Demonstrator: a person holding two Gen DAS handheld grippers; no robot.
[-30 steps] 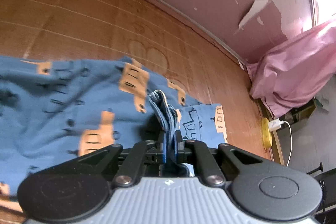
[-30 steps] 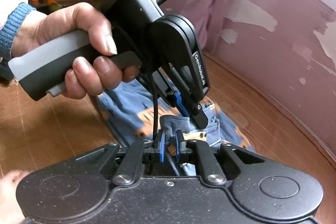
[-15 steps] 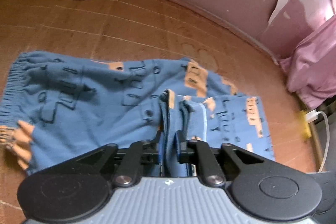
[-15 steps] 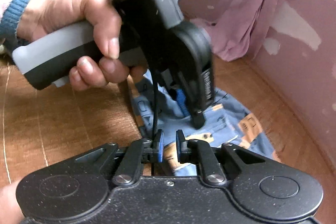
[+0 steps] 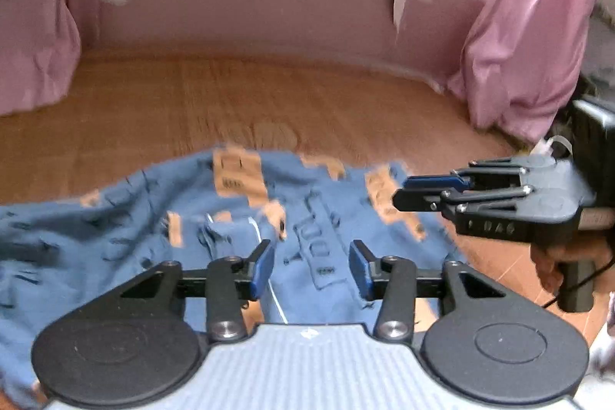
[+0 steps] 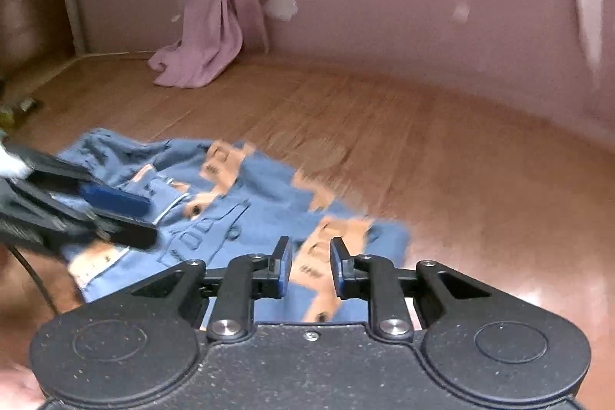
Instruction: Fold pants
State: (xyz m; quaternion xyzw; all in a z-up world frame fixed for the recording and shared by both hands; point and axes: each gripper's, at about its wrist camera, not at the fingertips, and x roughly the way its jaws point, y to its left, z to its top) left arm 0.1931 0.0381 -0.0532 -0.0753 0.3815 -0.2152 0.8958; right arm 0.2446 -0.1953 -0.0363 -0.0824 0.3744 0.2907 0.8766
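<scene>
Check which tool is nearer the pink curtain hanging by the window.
Right. The right tool hovers over the pants' end on the curtain's side; the left tool sits farther along the pants, away from it.

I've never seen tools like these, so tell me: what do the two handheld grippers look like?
Each is a pistol-style tool. The left gripper has a ribbed light-grey body, two round black discs, black linkage arms with silver bolts and blue finger pads. The right gripper is built alike but with a speckled black body. Seen from the left camera, a thin black cable hangs by its handle.
</scene>
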